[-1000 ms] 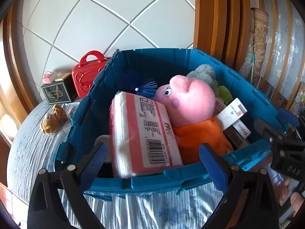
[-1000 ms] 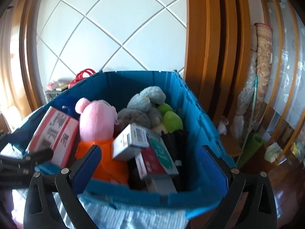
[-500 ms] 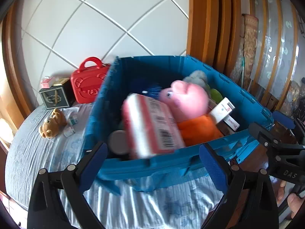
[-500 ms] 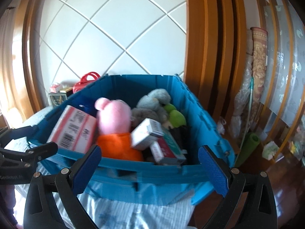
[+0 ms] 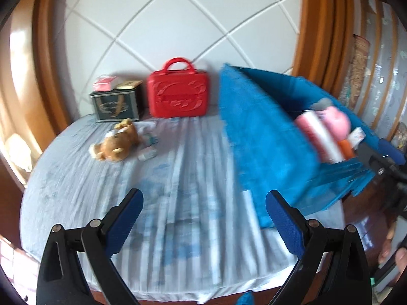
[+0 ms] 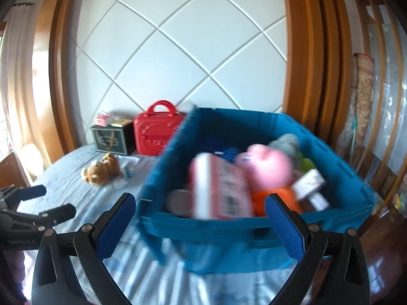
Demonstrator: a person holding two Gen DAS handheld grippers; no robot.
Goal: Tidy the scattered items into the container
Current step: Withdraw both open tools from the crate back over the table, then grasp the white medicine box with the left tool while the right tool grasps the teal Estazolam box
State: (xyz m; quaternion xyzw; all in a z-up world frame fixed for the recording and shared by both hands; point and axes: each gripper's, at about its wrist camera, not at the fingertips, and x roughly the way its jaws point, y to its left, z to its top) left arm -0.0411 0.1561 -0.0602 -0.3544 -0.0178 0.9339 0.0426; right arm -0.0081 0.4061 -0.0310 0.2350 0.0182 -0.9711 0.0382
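Note:
The blue bin (image 6: 254, 228) stands on the striped bed sheet (image 5: 178, 178) and holds a pink pig plush (image 6: 267, 167), a pink-and-white pack (image 6: 218, 190) and small boxes. It also shows in the left wrist view (image 5: 267, 132), blurred, at the right. A brown teddy bear (image 5: 114, 145) lies on the sheet at the far left, with small packets (image 5: 150, 142) beside it. My left gripper (image 5: 203, 218) is open and empty above the sheet, left of the bin. My right gripper (image 6: 201, 221) is open and empty in front of the bin.
A red toy case (image 5: 178, 94) and a dark tin box (image 5: 115, 104) with a pink item on top stand against the white quilted headboard (image 5: 178, 25). Wooden frames flank the headboard. The bed's front edge is near both grippers.
Both grippers have pulled back from the bin and swung left. The left wrist view now faces the bed sheet and teddy bear instead of the bin's contents. Both stay open.

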